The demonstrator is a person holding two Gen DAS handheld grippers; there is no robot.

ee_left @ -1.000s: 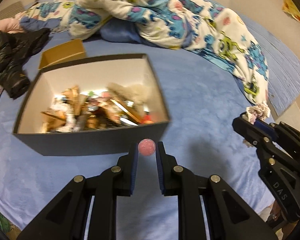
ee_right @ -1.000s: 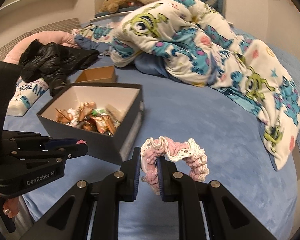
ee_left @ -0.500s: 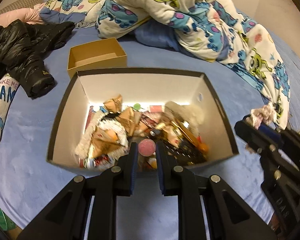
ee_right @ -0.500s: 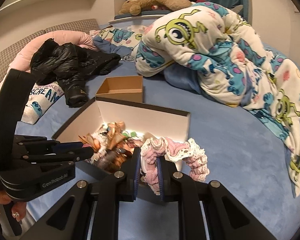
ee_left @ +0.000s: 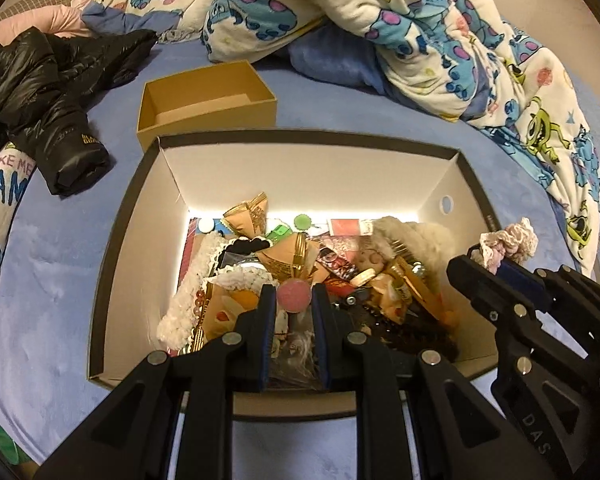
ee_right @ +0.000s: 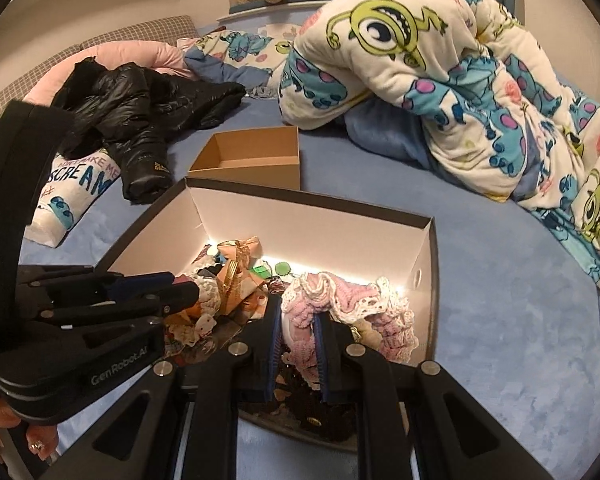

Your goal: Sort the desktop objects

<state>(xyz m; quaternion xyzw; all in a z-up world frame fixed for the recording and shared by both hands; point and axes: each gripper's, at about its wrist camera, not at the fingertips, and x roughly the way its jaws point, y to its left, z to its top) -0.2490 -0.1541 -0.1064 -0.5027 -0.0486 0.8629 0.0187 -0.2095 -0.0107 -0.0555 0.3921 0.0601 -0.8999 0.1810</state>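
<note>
My left gripper (ee_left: pixel 294 300) is shut on a small pink ball (ee_left: pixel 294 297) and holds it over the near part of the black box (ee_left: pixel 308 138), which is white inside and full of small trinkets. My right gripper (ee_right: pixel 298 320) is shut on a pink and white frilly scrunchie (ee_right: pixel 352 304) and holds it over the box's right side (ee_right: pixel 430 276). The right gripper with the scrunchie (ee_left: pixel 508 242) also shows at the right of the left wrist view; the left gripper (ee_right: pixel 180 288) shows at the left of the right wrist view.
A small open brown cardboard box (ee_left: pixel 204 100) sits just behind the black box on the blue bedcover (ee_left: pixel 40 280). A black jacket (ee_left: pixel 48 92) and a printed pillow (ee_left: pixel 0 200) lie left. A monster-print blanket (ee_left: pixel 440 40) is heaped at the back right.
Both grippers have moved forward from in front of the black box to above it, each still holding its object. The view now looks down into the box.
</note>
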